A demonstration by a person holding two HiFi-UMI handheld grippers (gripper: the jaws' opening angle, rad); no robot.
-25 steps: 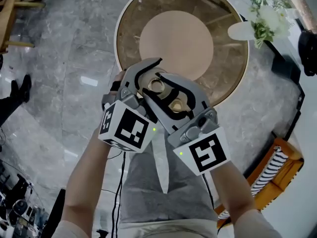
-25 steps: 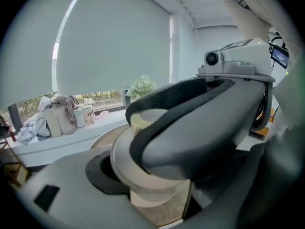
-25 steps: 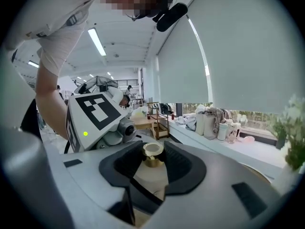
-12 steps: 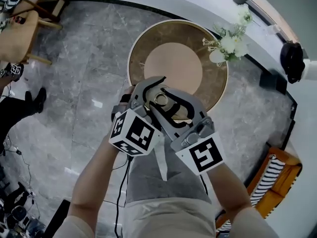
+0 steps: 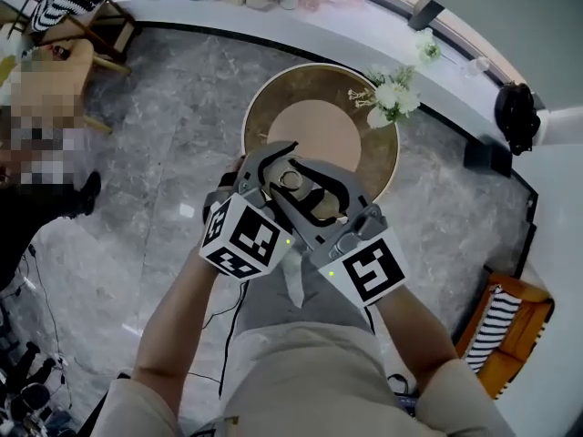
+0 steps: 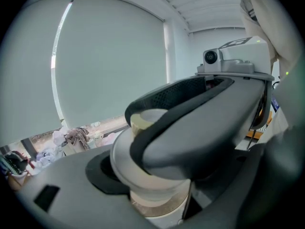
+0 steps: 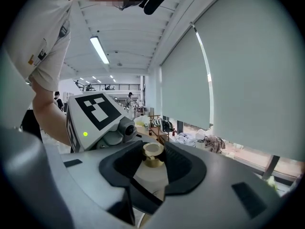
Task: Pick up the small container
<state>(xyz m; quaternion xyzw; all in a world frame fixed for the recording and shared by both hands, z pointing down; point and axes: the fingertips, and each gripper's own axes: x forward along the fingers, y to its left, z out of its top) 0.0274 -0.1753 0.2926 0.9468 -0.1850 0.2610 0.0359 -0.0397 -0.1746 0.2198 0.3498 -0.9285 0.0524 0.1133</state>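
Both tongs were clamped on the small container (image 5: 291, 181), held up in front of the person and well clear of the round surface (image 5: 273, 107) below. The left tongs (image 5: 271, 166) pressed their dark pads against its white body. The right tongs (image 5: 321, 200) crossed over them, curved pads closed round the gold cap (image 7: 153, 155). White flowers (image 5: 387, 98) stood at the surface's far rim.

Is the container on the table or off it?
Off it: left tongs and right tongs clamp the container, held well above the round table.
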